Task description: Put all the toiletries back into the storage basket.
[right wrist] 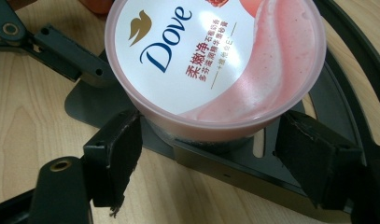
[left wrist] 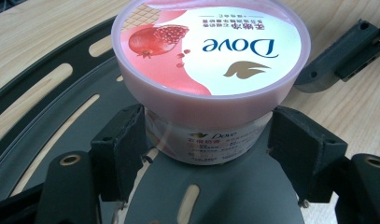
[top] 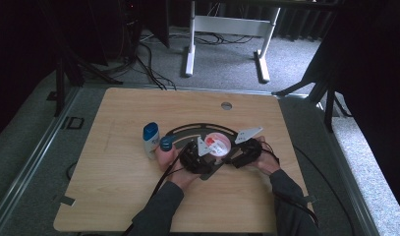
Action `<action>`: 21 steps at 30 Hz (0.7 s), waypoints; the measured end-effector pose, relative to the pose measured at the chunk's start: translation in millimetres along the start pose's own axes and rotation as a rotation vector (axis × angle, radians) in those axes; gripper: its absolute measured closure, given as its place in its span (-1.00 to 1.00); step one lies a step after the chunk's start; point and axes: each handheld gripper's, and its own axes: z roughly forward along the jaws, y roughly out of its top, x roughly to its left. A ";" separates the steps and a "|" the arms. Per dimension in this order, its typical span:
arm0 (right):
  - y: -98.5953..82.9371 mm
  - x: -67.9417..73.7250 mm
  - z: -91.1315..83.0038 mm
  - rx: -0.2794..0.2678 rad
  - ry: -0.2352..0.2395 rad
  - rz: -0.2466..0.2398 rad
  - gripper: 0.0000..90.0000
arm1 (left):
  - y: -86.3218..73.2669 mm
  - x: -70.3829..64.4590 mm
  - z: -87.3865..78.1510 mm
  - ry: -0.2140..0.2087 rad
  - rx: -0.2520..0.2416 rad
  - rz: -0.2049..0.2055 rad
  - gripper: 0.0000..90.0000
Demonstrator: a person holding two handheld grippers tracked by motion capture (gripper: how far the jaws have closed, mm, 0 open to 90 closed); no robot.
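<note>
Two claws: both at one pink jar (top: 218, 144), mid tabletop (top: 119, 196), on dark slotted plate (left wrist: 47, 121).
Left claw (left wrist: 207, 140): jar straight ahead, jaws pressed on tub body under lid, one each side.
Right claw (right wrist: 208, 147): spread, jaws flank jar below lid rim, gaps visible, not touching.
Jar axis: upright, lid on.
Nearer: left, already pinching.
Bystander: blue-capped bottle (top: 151, 139), left of jar, apart.
</note>
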 end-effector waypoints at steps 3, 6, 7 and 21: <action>-0.9 -2.7 -1.3 -0.002 -0.005 0.012 -0.48 | 1.7 -0.2 2.7 -0.001 -0.008 -0.011 -0.34; -1.9 -5.3 -2.3 -0.001 -0.008 0.020 -0.48 | 3.4 0.2 5.5 -0.001 -0.009 -0.014 -0.32; -2.1 -6.2 -2.6 0.001 -0.011 0.021 -0.48 | 3.9 0.9 6.4 -0.003 -0.007 -0.016 -0.32; -4.2 -18.6 -6.0 0.017 -0.038 0.051 -0.47 | 13.6 3.9 22.1 -0.013 -0.009 -0.036 -0.32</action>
